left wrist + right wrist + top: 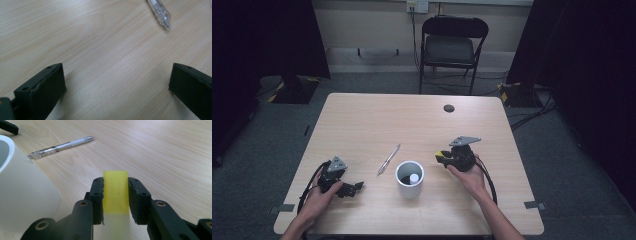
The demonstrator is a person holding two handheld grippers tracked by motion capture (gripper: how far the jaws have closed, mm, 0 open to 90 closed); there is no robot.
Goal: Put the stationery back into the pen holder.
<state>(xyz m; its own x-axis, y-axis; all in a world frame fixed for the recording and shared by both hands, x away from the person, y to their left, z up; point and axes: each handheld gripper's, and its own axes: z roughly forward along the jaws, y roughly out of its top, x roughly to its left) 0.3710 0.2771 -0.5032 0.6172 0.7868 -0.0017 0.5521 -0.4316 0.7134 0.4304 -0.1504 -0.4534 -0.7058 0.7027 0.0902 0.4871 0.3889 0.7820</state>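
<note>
The right gripper [115,195] squeezes a small yellow plastic block [116,192] tight between its two black jaws, low in the middle of the right gripper view. The left gripper [117,85] is wide open over the bare wooden table [100,50].

My left gripper [117,85] hangs low over the pale wooden bench [95,45], its two black jaws spread wide with bare wood between them. Ahead, toward the upper right, lies the end of a clear pen [160,12].

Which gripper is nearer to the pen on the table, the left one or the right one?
Left. The left gripper sits just below-left of the pen; the right gripper, shut on a yellow block, is farther off, beyond the white cup.
</note>
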